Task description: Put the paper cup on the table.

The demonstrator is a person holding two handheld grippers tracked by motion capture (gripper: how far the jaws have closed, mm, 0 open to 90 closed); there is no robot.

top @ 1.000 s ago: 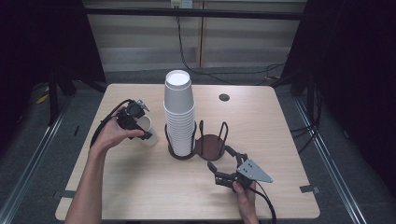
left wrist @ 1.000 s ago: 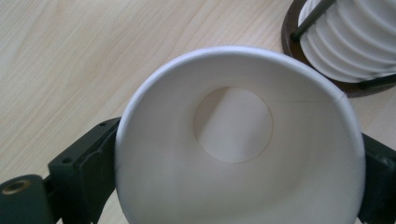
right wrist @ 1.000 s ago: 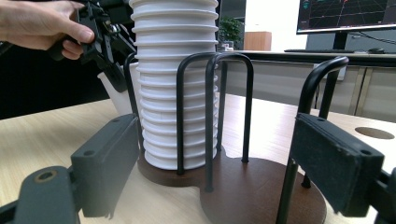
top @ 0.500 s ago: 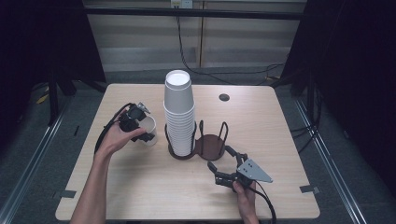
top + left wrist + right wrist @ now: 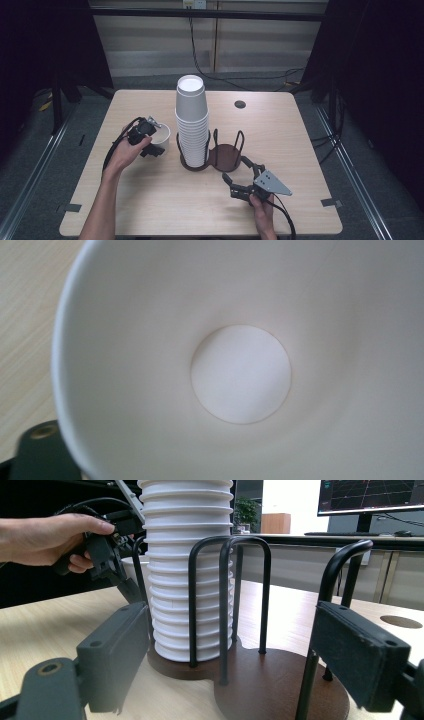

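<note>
Reading the left gripper (image 5: 149, 136): jaws have just been closing, and they now pinch the rim of a single white cup (image 5: 159, 135) standing upright on the table (image 5: 150, 210), just left of the cup stack (image 5: 191, 122). Its own camera looks straight into the cup; the pads are hidden by the wall. Left hand (image 5: 125, 152) grips from the near-left, gripper angled down. Right gripper (image 5: 239, 175) jaws stand open, straddling the wooden holder (image 5: 227, 156) without touching; hand low, gripper level.

On the tabletop (image 5: 150, 200), the cup stack (image 5: 192, 125) stands in the holder's (image 5: 225, 156) left ring; a single cup (image 5: 159, 136) sits just left.
</note>
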